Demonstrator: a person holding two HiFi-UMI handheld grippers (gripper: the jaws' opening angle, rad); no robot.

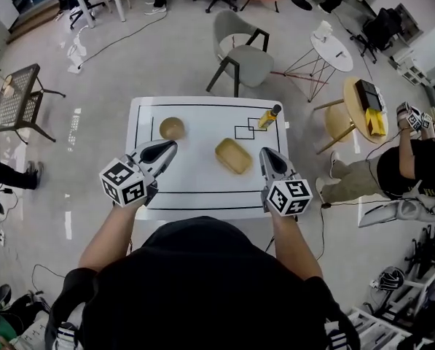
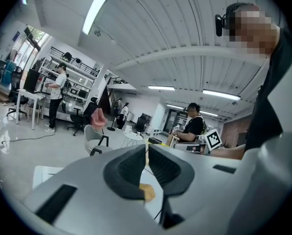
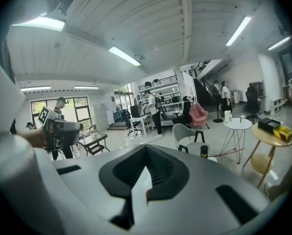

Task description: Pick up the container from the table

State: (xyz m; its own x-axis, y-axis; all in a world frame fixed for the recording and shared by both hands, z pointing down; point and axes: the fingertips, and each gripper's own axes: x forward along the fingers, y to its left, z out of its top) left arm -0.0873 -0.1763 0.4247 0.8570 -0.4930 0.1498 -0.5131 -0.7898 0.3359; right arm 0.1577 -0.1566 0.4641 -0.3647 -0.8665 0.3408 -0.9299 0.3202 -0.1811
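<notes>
A tan rectangular container [image 1: 233,156] lies on the white table [image 1: 202,195], right of centre. My left gripper [image 1: 171,147] hovers over the table's near left part, its jaws shut and empty, pointing toward the container from the left. My right gripper [image 1: 265,154] is just right of the container, also shut and empty. In the left gripper view the jaws [image 2: 146,148] meet at the tips, and a piece of the container [image 2: 146,192] shows through the gap below them. In the right gripper view the jaws [image 3: 146,146] are closed on nothing.
A wooden bowl [image 1: 172,127] sits at the table's far left and a yellow oil bottle [image 1: 269,116] at its far right. A grey chair [image 1: 246,58] stands beyond the table. Round side tables [image 1: 332,49] and a seated person [image 1: 392,168] are at the right.
</notes>
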